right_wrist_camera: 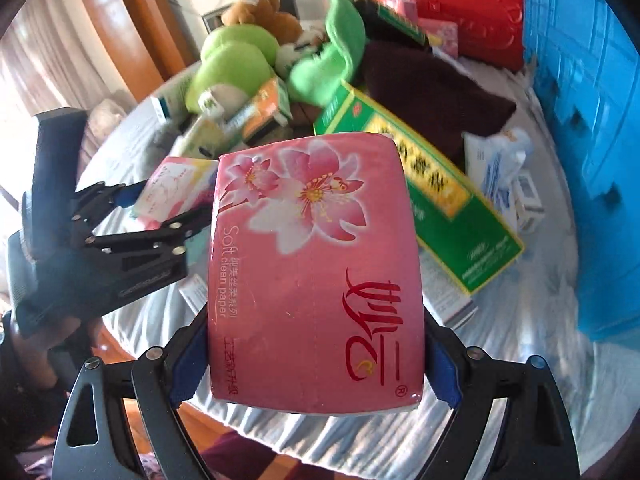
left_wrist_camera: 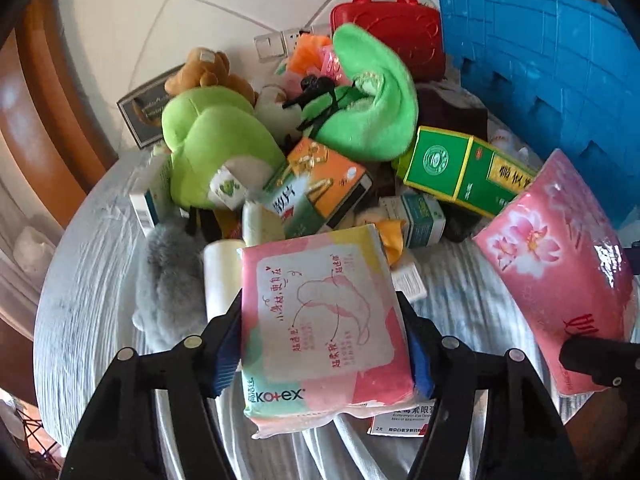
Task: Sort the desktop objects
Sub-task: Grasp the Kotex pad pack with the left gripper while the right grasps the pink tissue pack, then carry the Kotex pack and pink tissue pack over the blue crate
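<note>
Kotex pack (left_wrist_camera: 324, 328) clamped between left hand-held gripper (left_wrist_camera: 324, 344) pads.

Table: round top (right_wrist_camera: 532, 360) under a pale, wrinkled cloth with faint stripes; a brown wooden rim shows at its near edge.
Wall: large white tiles (left_wrist_camera: 132, 20) with thin grey joints, behind the table.
Wall fittings: white switch and socket plates (left_wrist_camera: 276, 42) low on the tiles, just above the table's far edge.
Woodwork: glossy brown wooden frame (left_wrist_camera: 38, 92) left of the table.
Curtain: pale drapes (right_wrist_camera: 44, 40) beyond that frame.
Light: bright daylight from the left.
</note>
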A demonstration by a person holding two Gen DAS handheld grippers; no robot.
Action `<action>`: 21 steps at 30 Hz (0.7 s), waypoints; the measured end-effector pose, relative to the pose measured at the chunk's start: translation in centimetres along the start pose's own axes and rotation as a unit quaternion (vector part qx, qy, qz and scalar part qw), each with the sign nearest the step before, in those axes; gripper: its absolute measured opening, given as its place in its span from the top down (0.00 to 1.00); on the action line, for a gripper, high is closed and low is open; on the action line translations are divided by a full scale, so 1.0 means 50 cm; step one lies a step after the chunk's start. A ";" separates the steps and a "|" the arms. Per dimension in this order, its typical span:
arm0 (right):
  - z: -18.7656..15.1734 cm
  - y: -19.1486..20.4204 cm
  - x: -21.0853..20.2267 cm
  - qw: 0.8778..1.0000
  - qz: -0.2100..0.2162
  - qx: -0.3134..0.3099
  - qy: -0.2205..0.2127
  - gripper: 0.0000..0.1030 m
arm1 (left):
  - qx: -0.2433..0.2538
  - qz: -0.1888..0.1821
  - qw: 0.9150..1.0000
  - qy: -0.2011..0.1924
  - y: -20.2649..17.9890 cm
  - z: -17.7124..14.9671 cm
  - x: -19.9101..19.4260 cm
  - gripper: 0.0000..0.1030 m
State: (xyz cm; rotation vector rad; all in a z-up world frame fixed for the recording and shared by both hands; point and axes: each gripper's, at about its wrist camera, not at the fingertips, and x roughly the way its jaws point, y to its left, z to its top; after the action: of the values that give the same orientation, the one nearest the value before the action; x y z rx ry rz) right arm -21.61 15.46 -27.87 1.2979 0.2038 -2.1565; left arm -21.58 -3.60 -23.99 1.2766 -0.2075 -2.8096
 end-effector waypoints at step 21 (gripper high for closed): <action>0.124 -0.045 -0.593 0.917 -0.176 0.095 -0.345 0.12 | 0.158 -0.157 0.923 -0.315 -0.178 0.400 -0.393 0.35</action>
State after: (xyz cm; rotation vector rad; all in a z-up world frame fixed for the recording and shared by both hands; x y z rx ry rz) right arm -17.58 27.07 -0.11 0.5378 -0.0728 -2.8603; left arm -23.60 9.18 2.40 0.3963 -0.5381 -3.4938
